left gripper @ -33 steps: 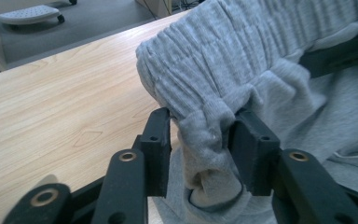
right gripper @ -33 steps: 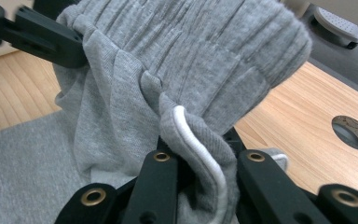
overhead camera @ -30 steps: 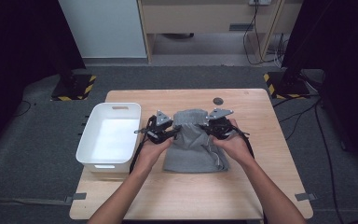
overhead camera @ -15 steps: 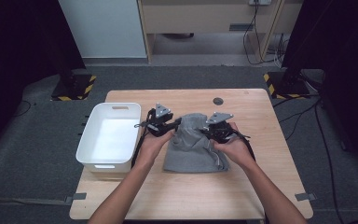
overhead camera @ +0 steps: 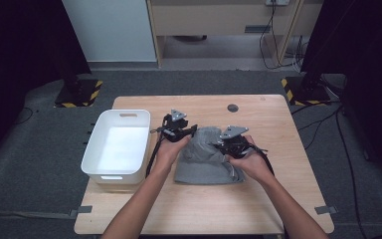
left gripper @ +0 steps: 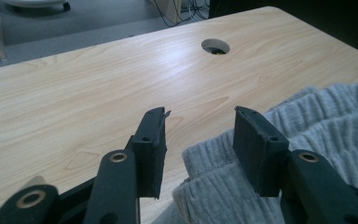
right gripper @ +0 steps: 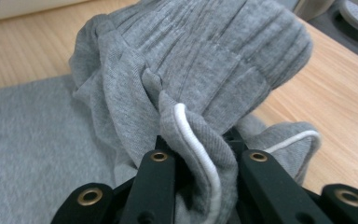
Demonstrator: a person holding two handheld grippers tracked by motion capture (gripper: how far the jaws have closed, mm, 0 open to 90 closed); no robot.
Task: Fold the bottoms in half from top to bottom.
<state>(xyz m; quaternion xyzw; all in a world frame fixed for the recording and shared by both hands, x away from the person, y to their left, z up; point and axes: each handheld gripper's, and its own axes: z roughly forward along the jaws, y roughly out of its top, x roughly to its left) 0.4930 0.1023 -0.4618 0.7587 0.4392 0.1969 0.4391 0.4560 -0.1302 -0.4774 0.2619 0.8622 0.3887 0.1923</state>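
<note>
no brand, label or writing can be read on anything here.

since a second ago the left tool point(overhead camera: 191, 130) has shifted away from the white bin point(overhead camera: 117, 144) and further over the counter point(overhead camera: 278, 129), its jaws keeping much the same gap. the right tool point(overhead camera: 218, 146) has hardly moved. the grey garment point(overhead camera: 201, 164) has its top edge bunched up more than before.

counted: one grey garment, one white bin, two tools, one round hole point(overhead camera: 233, 107) in the counter.

the left tool stands open in its own view: the two black jaws are apart with bare wood and the ribbed edge of the garment point(left gripper: 223, 182) between them, neither pad pressing on cloth. the hole point(left gripper: 215, 45) lies well ahead of it.

the right tool is clamped on a fold of the garment point(right gripper: 191, 93), with a white drawstring point(right gripper: 198, 149) running down between its jaws. the rest of the garment lies flat on the counter below both tools, between the two hands.
</note>
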